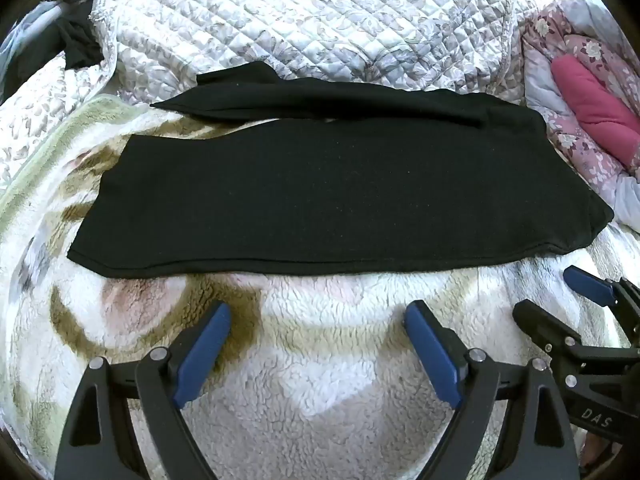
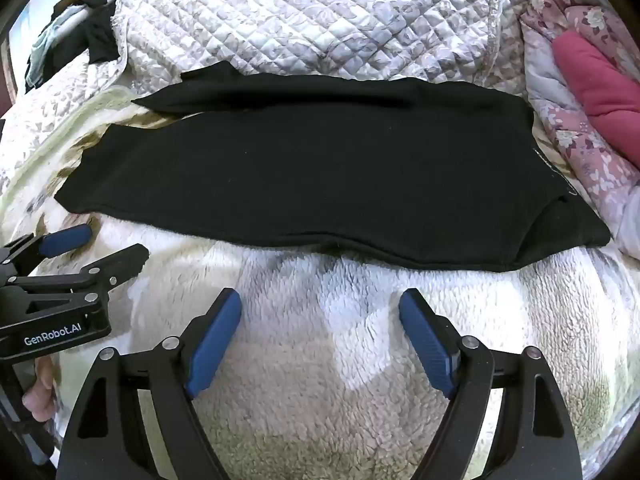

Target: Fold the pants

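Nearest the lens in the left wrist view, the left gripper (image 1: 318,344) fills the bottom of the frame, its blue pads spread wide with nothing between them, above a fleecy cream blanket (image 1: 320,392). The right gripper (image 1: 560,300) enters from the lower right edge there, its fingers apart too and gripping nothing. In the right wrist view the right gripper (image 2: 320,332) sits at the bottom centre, spread wide and empty.

The black pants (image 1: 332,196) lie flat across the middle of both frames, stretched from left to right on the blanket, just beyond the fingertips and not touched by either tool. Their near edge runs as a long, fairly straight hem line. Along the upper edge a second narrow strip of black cloth shows, offset from the main panel, so one leg seems to be laid over the other, though not squarely. The wider end, likely the waist, lies at the right of the frame.

Behind them a quilted bedspread (image 1: 304,24) fills the top, with a flowered pink cover (image 1: 576,80) at upper right.

By this showing, the lengthwise fold looks done; the crosswise folds are still to come.
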The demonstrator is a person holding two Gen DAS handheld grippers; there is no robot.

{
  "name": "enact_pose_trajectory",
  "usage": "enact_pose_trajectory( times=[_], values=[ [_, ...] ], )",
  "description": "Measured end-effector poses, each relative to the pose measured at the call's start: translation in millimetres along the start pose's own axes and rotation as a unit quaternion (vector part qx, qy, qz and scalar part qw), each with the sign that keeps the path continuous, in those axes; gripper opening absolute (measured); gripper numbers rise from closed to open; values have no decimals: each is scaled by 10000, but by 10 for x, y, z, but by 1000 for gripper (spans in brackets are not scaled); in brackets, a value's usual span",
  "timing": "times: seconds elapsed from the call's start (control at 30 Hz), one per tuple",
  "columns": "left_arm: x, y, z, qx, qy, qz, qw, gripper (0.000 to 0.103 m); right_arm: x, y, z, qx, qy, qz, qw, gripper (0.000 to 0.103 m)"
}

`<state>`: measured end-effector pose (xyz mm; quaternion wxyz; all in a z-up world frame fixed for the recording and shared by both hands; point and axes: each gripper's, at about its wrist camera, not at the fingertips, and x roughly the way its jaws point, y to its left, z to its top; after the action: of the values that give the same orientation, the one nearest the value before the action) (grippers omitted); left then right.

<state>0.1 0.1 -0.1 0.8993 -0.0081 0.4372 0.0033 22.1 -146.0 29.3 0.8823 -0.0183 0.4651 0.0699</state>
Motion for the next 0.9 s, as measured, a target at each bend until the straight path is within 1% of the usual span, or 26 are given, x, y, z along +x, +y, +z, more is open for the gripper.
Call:
enact_pose_trajectory(
  times=[0.43, 0.9],
  values=[
    [-11, -22, -24, 126, -48, -20, 9999, 91, 5, 5, 4, -18, -5, -18, 10000, 82],
    [-17, -18, -25, 147, -68, -21, 9999, 91, 12, 5, 10, -19, 15, -21, 10000, 82]
  ],
)
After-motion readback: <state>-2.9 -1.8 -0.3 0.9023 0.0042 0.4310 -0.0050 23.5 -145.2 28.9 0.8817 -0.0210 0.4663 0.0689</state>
